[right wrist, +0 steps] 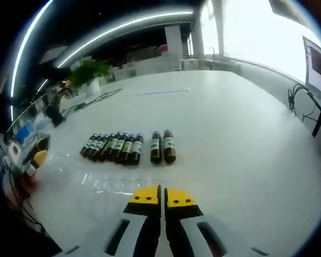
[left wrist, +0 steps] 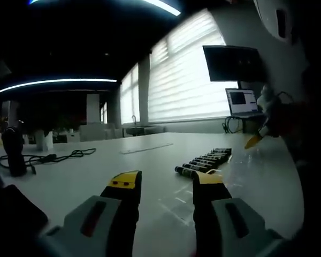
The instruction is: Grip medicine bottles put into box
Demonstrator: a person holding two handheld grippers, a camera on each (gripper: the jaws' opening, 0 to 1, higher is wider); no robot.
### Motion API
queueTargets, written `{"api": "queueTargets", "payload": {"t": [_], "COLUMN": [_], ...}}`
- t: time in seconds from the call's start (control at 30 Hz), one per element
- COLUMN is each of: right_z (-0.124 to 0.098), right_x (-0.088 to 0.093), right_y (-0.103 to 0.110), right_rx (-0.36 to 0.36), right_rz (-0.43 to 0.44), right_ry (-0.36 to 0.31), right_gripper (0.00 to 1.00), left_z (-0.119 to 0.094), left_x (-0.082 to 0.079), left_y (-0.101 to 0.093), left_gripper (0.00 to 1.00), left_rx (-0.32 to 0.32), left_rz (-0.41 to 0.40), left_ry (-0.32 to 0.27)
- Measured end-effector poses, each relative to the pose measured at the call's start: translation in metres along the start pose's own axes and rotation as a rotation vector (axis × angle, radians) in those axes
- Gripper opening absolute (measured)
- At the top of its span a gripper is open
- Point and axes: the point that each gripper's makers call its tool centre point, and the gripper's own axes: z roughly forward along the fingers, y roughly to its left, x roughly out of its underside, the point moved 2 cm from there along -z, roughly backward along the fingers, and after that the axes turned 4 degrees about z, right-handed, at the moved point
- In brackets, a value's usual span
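Several dark brown medicine bottles (right wrist: 113, 146) with green-and-white labels lie side by side in a row on the white table (right wrist: 230, 123). Two more bottles (right wrist: 162, 146) lie just right of them. My right gripper (right wrist: 163, 197) hovers in front of the row, its yellow-tipped jaws shut with nothing between them. A clear plastic box (right wrist: 91, 179) lies flat between it and the bottles. In the left gripper view the same row of bottles (left wrist: 204, 160) runs away from me, ahead and to the right. My left gripper (left wrist: 166, 179) is open and empty, just short of the nearest bottle.
A black cable (left wrist: 53, 157) and a dark upright object (left wrist: 13, 151) sit on the table's left. A laptop (left wrist: 242, 101) and monitor (left wrist: 232, 63) stand by the window blinds. A potted plant (right wrist: 88, 72) stands at the far edge. A yellow-tipped object (right wrist: 36, 155) shows at the left edge.
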Motion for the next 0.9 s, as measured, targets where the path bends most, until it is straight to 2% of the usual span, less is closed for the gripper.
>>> {"api": "queueTargets", "payload": {"t": [0.13,0.4,0.77,0.9], "right_z": [-0.002,-0.003,-0.002,-0.001], "right_x": [-0.005,-0.002,0.004,0.003], "right_y": [-0.017,-0.035,-0.041,-0.036], "right_rx": [0.03,0.056,0.059,0.03], "right_rz": [0.006,0.014,-0.004,-0.007], "right_ry": [-0.012,-0.008,-0.009,-0.017], "right_gripper": [0.0,0.0,0.0,0.1], "left_z": [0.0,0.001,0.002,0.001], "left_x": [0.0,0.0,0.002,0.002], "left_y": [0.0,0.001,0.001,0.002], "left_gripper": [0.31,0.31,0.31,0.31], "left_rx": [-0.004,-0.011,-0.013,-0.018], "left_rz": [0.002,-0.002,0.002,-0.001], "left_ry": [0.003,0.007,0.015,0.015]}}
